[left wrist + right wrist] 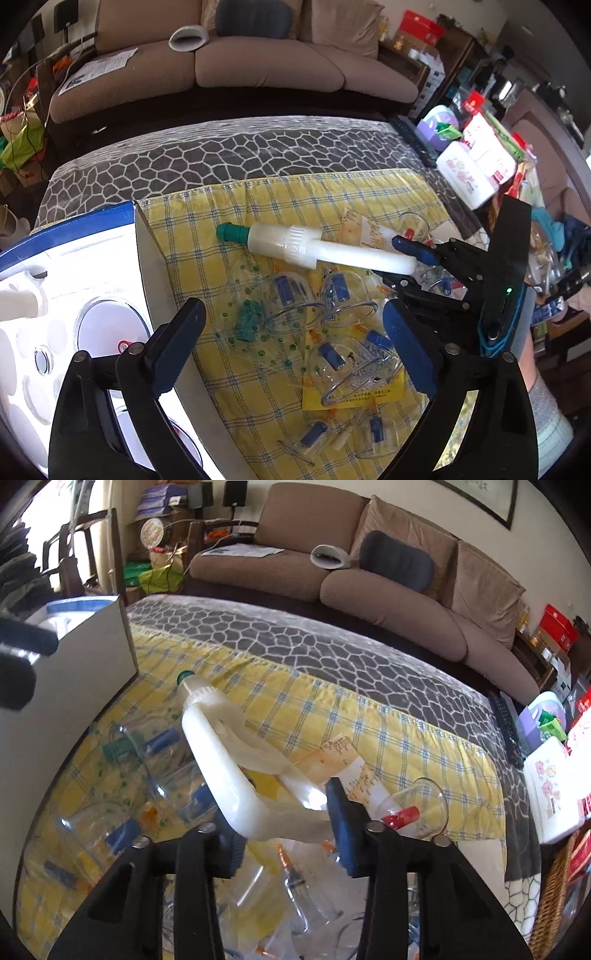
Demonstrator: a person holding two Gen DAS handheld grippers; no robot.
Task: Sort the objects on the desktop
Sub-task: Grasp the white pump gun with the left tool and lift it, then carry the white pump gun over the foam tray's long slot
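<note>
A white hand pump (288,243) with a green tip lies across the yellow checked cloth (332,192). My right gripper (402,264) comes in from the right and is shut on its handle end. The right wrist view shows the blue pads pressed against the bent white handle (251,812), with the right gripper (284,819) around it. My left gripper (291,314) stands wide open above several clear cups with blue valves (291,295), touching none. A clear cup with a red valve (417,812) lies to the right of the pump.
A white box with a blue rim (74,295) holds round moulded hollows at the left, its wall (92,657) against the cloth. A remote control (413,140) and white containers (465,177) crowd the table's right edge. A wicker basket (554,897) sits at lower right.
</note>
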